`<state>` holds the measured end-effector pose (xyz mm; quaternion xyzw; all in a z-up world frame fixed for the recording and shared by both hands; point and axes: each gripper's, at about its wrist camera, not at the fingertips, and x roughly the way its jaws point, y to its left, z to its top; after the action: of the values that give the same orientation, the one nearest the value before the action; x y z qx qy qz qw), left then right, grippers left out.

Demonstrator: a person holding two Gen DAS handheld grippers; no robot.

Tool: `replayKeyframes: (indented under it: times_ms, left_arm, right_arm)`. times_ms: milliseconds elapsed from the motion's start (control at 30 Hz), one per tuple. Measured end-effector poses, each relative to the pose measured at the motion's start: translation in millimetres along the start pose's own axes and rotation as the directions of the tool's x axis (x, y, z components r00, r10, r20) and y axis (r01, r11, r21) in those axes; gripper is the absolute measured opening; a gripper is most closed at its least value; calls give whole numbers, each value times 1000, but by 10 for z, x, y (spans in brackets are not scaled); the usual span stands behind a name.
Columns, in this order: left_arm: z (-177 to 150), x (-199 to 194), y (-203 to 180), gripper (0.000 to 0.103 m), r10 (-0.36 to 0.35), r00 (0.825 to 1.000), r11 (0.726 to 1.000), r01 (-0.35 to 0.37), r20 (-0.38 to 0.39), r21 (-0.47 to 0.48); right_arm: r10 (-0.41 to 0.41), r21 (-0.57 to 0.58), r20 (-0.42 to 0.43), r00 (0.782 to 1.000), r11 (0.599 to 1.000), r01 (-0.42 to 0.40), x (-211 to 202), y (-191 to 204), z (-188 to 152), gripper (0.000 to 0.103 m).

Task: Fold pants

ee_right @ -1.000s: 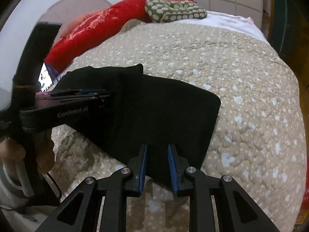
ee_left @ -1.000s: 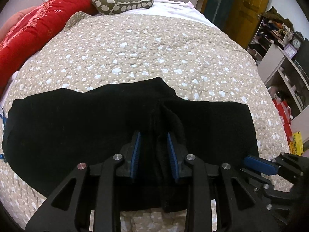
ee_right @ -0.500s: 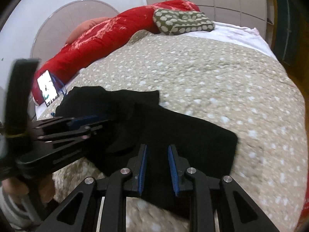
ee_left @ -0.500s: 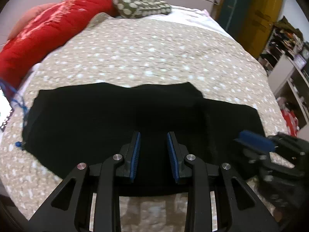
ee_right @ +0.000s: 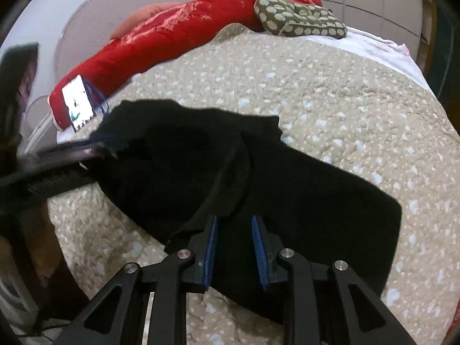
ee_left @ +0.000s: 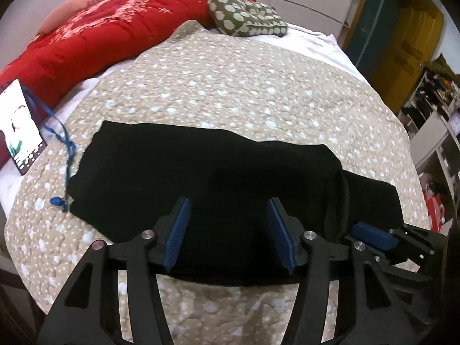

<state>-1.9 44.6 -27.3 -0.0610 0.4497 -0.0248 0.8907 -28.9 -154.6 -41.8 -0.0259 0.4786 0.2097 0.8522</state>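
Note:
The black pants (ee_left: 207,169) lie folded across the near part of the bed. My left gripper (ee_left: 228,211) is open, its blue pads spread wide just over the pants' near edge, holding nothing. My right gripper (ee_right: 234,224) has its jaws a little apart over the black cloth (ee_right: 302,201) near its near edge; I cannot tell if cloth sits between the pads. In the left wrist view the right gripper shows at the lower right (ee_left: 373,234). In the right wrist view the left gripper (ee_right: 95,146) is a blurred shape at the left, by a raised fold of the pants.
A beige spotted quilt (ee_left: 244,86) covers the bed. A red duvet (ee_left: 100,34) and a green spotted pillow (ee_left: 247,17) lie at the far end. A phone (ee_left: 20,126) with a blue cord (ee_left: 64,155) lies at the left. Shelves (ee_left: 437,132) stand at the right.
My left gripper has opened wide and moved left along the pants. The cloth it held has dropped flat. My right gripper's jaws stay at about the same narrow gap.

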Motion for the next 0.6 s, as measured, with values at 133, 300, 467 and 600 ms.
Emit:
replayKeyframes:
  times_ms: [133, 300, 467, 600]
  left_arm:
    - [21, -31, 154, 55, 0, 1000, 999, -1, -8, -38]
    - [15, -54, 343, 55, 0, 1000, 996, -1, -17, -94]
    - [-7, -78, 466, 56, 10, 1000, 993, -13, -24, -118]
    - [-20, -106, 529, 56, 12, 1000, 991, -15, -21, -133]
  right_arm:
    - [0, -24, 17, 1000, 1000, 1, -107, 86, 156, 26]
    - [96, -49, 77, 992, 995, -93, -118, 276, 461, 45]
    - [146, -57, 39, 989, 988, -143, 132, 451, 685, 45]
    - [134, -65, 18, 991, 989, -132, 289, 524, 751, 45]
